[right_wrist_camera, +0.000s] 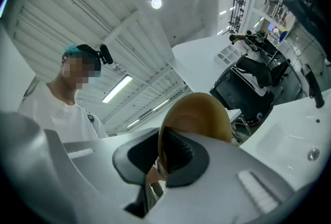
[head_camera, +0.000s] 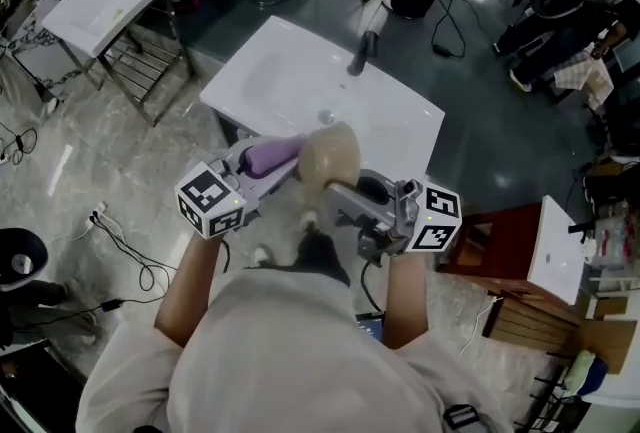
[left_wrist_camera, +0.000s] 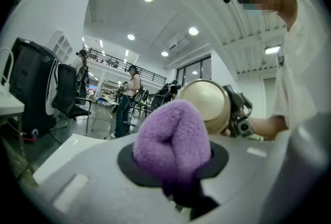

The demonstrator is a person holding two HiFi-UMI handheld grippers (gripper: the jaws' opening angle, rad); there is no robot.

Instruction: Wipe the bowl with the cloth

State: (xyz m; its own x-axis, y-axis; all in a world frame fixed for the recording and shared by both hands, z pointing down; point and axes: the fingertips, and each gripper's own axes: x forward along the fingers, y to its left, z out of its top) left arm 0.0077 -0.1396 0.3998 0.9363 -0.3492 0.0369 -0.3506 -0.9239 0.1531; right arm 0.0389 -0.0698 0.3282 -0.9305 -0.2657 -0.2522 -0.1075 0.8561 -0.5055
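Observation:
A tan bowl (head_camera: 329, 157) is held in the air over the near edge of a white sink top (head_camera: 290, 71), tipped on its side. My right gripper (head_camera: 345, 193) is shut on the bowl's rim (right_wrist_camera: 161, 140), which runs between its two pads. My left gripper (head_camera: 275, 161) is shut on a bunched purple cloth (head_camera: 270, 156), and the cloth's end lies against the bowl's left side. In the left gripper view the purple cloth (left_wrist_camera: 173, 140) fills the jaws, with the bowl (left_wrist_camera: 207, 104) just behind it. The bowl (right_wrist_camera: 199, 114) rises above the jaws in the right gripper view.
The sink top has a dark faucet (head_camera: 362, 51) at its far side and a drain (head_camera: 325, 117) in the basin. A second white basin on a metal rack (head_camera: 105, 1) stands at the far left, a red stand (head_camera: 505, 251) at the right. Cables (head_camera: 120, 251) lie on the floor.

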